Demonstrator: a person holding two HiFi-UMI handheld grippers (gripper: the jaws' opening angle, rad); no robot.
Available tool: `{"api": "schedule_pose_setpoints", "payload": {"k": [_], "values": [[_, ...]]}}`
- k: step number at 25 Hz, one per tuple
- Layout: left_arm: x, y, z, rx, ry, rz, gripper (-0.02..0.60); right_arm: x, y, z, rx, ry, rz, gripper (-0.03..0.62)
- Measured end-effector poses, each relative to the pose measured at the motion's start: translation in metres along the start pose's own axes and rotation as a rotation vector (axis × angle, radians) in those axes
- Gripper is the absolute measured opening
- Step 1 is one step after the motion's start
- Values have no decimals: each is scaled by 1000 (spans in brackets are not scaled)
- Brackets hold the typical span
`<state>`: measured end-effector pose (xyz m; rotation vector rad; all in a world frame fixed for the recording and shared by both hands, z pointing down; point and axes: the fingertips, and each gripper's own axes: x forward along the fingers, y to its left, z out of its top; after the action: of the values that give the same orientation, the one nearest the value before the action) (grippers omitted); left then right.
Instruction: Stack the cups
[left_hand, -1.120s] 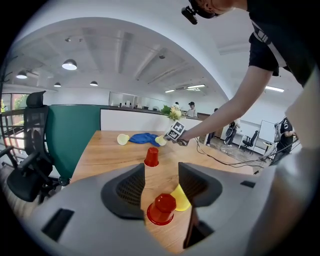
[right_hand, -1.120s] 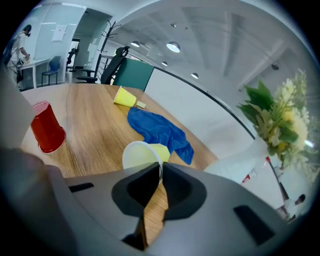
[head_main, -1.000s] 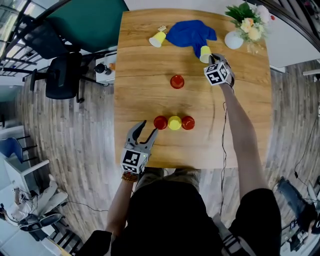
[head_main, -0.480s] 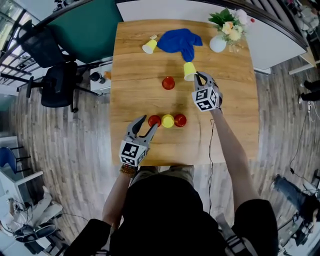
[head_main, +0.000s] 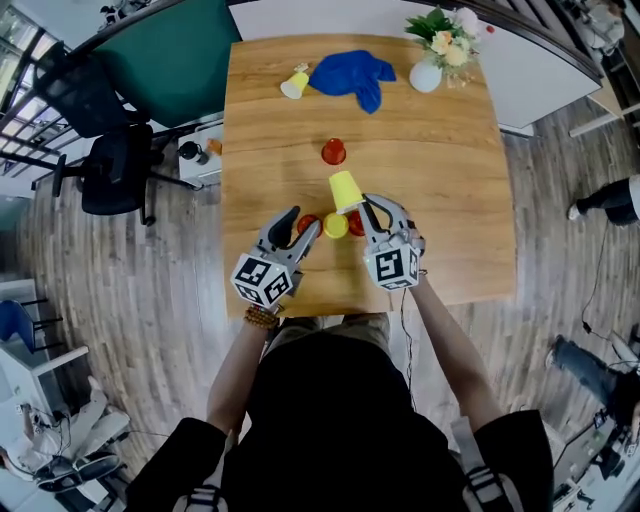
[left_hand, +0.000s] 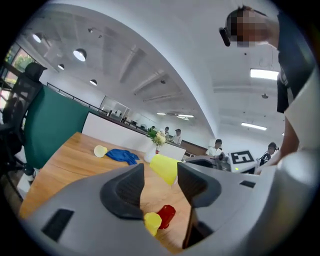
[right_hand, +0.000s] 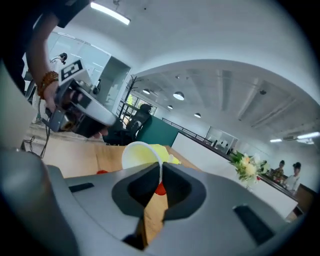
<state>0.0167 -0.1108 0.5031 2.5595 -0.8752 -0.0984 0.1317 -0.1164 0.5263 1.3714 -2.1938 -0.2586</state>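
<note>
Count: three yellow cups (head_main: 336, 226), one just left of the cloth (head_main: 352, 75); three red cups (head_main: 333, 151), all well apart from the cloth; one cloth; one vase (head_main: 426, 75), right of the cloth.
</note>
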Motion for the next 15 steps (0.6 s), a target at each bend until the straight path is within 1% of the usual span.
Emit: {"api": "schedule_pose_setpoints", "payload": {"k": [3,6,9,11,13,15], "values": [[-2,1,-6,-105,-9,-38,232,-21,28,14,-1,-54,-3,23],[-10,-1,-11,-223,-23,-96,257,-32,53,21,-36,-86,18,25],[-18,-4,-19,-341,-22,-153,265,-42,70,28,-81,-116,31,23],[-20,-4,-21,-454,-23,-204,265,-47,75,31,-112,-132,32,23],[-20,-6,-24,-583,-30,-283,265,-52,81,34,-152,-153,46,23],[-20,-10,-28,-679,-29,-353,265,-56,90,35,-204,-175,69,23]]}}
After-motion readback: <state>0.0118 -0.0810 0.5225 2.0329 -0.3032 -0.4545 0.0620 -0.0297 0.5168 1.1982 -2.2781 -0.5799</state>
